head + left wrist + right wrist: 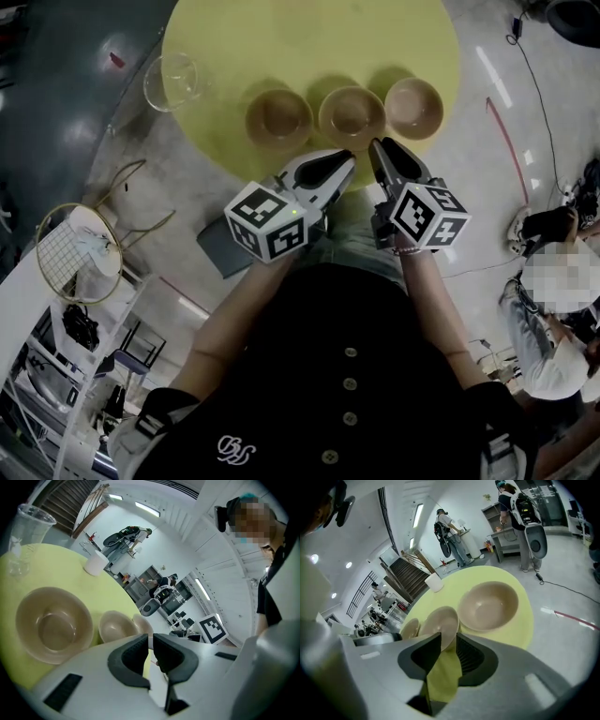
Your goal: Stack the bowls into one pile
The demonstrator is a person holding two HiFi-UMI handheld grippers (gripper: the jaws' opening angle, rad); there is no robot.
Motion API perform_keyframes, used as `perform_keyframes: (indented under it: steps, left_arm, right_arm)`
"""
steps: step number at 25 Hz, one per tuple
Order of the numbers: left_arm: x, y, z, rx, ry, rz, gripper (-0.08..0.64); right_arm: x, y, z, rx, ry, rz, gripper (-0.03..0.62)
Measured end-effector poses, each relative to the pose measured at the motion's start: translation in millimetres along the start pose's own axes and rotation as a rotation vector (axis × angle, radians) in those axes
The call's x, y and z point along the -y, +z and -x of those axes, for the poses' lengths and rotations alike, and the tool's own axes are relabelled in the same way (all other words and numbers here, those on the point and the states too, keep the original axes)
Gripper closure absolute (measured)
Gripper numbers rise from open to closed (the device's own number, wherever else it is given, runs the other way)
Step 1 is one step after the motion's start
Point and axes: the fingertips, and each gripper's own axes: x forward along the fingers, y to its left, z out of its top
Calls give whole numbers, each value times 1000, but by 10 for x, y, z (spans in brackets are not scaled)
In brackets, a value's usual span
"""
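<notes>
The round yellow table (309, 37) fills the top centre of the head view. Three tan bowls sit on it in a row near its lower edge, each apart from the next and none stacked: the left bowl (278, 117), the middle bowl (352, 114) and the right bowl (413, 106). A clear cup (172, 82) stands at the table's upper left edge.

Both grippers hover just below the row, at frame centre. The left gripper (349, 155) has its jaws almost together, only a thin slit between them and nothing in it. The right gripper (375, 145) has its jaws apart and empty. In the right gripper view the middle bowl's rim shows beyond the gap, not between the pads.

By my judgement this is the approach before the first pick, with no bowl yet touched. The next move calls for bringing the open right jaws over one bowl's rim, likely the middle or right one, one pad inside and one outside. Then close, lift clear, and set it into a neighbour.
</notes>
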Motion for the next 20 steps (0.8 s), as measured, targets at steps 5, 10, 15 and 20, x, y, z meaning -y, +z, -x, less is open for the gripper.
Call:
perform_keyframes:
  steps: [5, 10, 15, 20]
  left_arm:
    - [-110, -79, 57, 5, 27, 32, 520]
    - [-229, -125, 123, 22, 63, 51, 520]
    - [-270, -161, 116, 26, 70, 66, 520]
    - [-255, -176, 98, 27, 68, 65, 520]
  right_arm:
    - [59, 0, -119, -24, 7, -2, 503]
    - [112, 21, -208, -20, 2, -13, 503]
    - [121, 24, -258, -10, -4, -32, 503]
    - [141, 21, -254, 7, -33, -51, 509]
